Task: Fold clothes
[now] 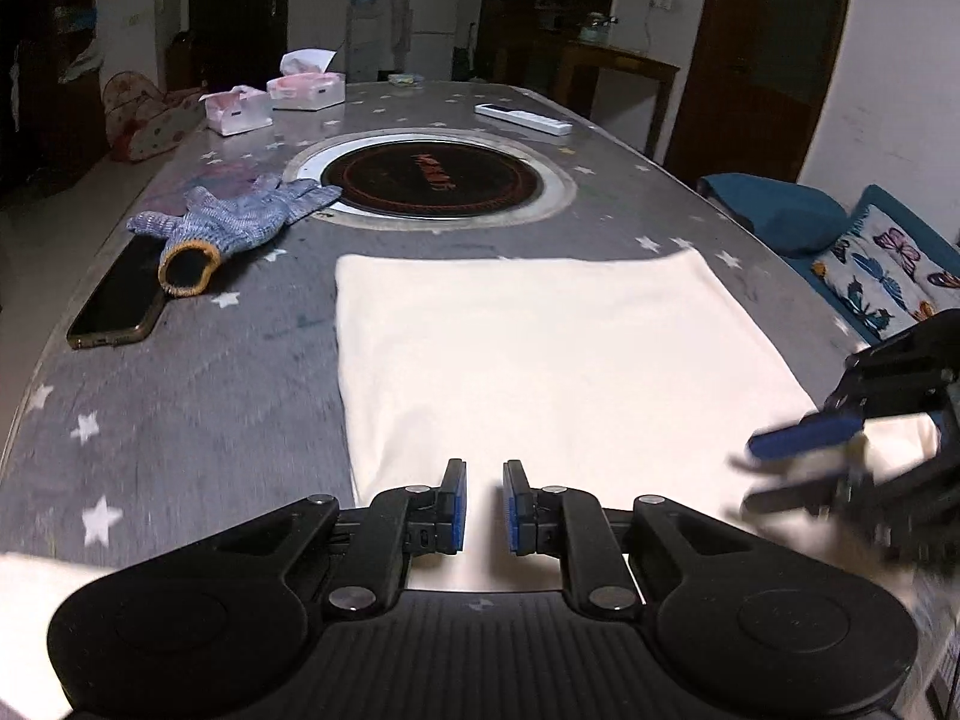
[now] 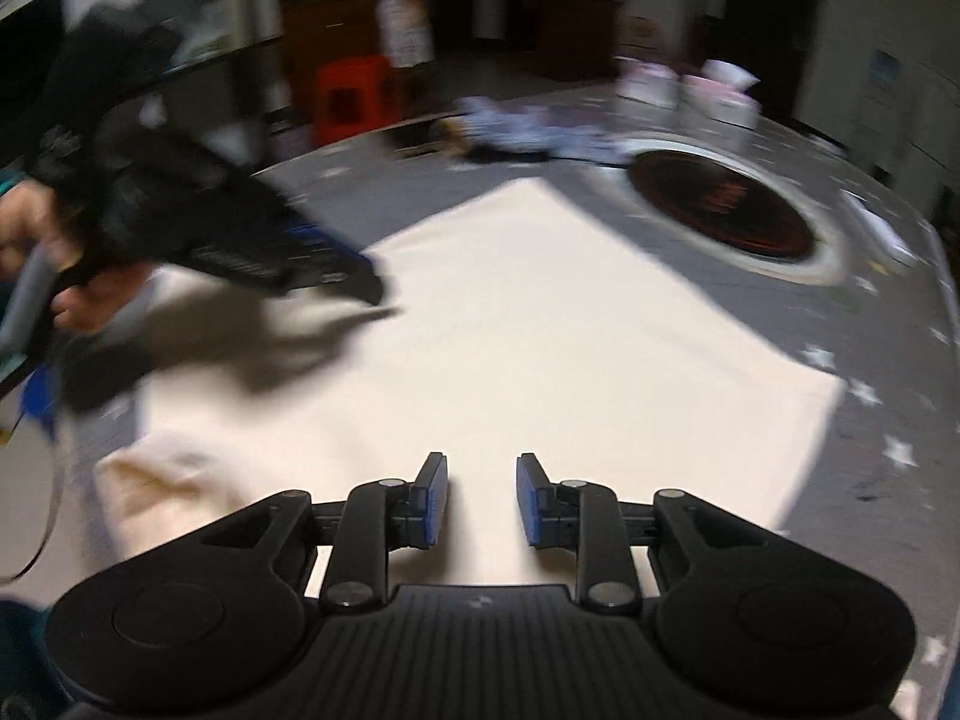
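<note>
A cream garment lies folded flat into a rectangle on the grey star-patterned table. My left gripper hovers over the garment's near edge, open by a narrow gap, with nothing between its blue pads. My right gripper comes in blurred at the garment's right corner. In the right wrist view the right gripper is open over the garment, holding nothing. The left gripper, held by a hand, is blurred at the left. A bunched piece of cream cloth lies at the lower left.
A blue knit glove and a dark phone lie to the left of the garment. A round hob is set into the table behind it. Tissue boxes and a white remote sit farther back. A sofa cushion is off the right edge.
</note>
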